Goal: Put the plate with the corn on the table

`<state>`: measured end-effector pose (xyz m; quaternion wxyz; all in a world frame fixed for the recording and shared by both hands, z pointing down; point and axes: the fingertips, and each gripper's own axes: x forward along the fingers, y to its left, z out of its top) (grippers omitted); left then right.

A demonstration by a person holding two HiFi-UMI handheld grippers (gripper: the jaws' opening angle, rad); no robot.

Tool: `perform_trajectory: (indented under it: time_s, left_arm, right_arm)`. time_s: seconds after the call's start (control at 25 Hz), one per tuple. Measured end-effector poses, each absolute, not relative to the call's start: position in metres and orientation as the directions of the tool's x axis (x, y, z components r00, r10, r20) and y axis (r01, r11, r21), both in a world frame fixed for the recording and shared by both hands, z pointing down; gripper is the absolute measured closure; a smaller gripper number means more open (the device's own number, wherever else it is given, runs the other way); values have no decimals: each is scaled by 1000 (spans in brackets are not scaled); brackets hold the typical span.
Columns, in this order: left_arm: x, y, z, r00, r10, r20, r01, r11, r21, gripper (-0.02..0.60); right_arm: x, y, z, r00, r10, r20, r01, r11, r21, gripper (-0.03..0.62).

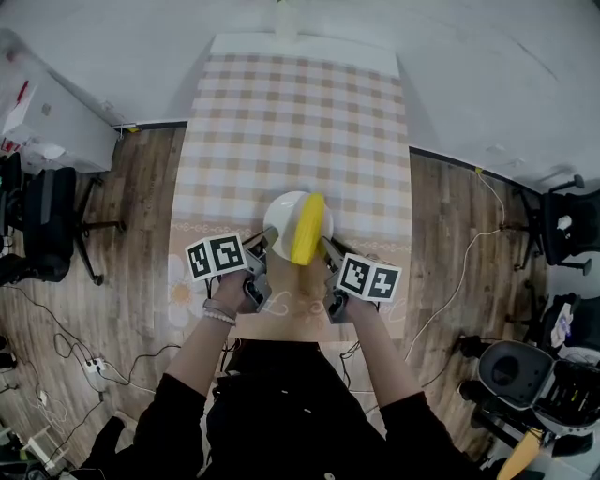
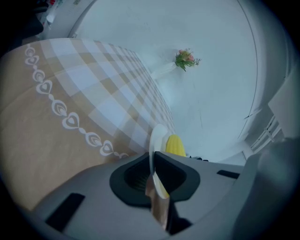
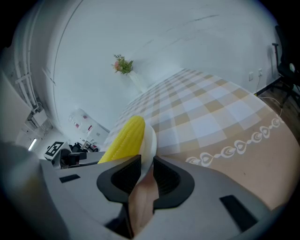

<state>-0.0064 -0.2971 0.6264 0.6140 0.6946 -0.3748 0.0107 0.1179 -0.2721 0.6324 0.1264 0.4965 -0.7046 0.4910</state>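
Observation:
A white plate (image 1: 281, 217) with a yellow corn cob (image 1: 307, 230) lying across it is held over the near part of the checked tablecloth (image 1: 300, 112). I cannot tell whether it touches the cloth. My left gripper (image 1: 266, 239) clamps the plate's left rim and my right gripper (image 1: 328, 247) clamps its right rim. In the left gripper view the plate (image 2: 158, 136) stands edge-on between the jaws of the left gripper (image 2: 153, 164), with the corn (image 2: 175, 145) behind. The right gripper view shows the right gripper (image 3: 147, 171) closed on the plate (image 3: 149, 140) below the corn (image 3: 124, 138).
A small vase of flowers (image 1: 286, 19) stands at the table's far edge by the white wall. Office chairs sit on the wooden floor to the left (image 1: 47, 225) and right (image 1: 567, 225). Cables (image 1: 94, 370) trail over the floor.

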Motion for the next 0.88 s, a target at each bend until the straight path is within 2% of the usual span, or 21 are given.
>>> perform_trajectory:
  time_s: [0.4,0.88]
  left_arm:
    - [-4,-298,640,674,-462,576,-650,-1,760,525]
    - [-6,-298,641,623,-419,661,-730,-7,684,509]
  right_arm:
    - [120,-274,643,-450,-544,708,-854,30,-520,477]
    - [116,-272,643,-403,-525,750,-899,75,-430,456]
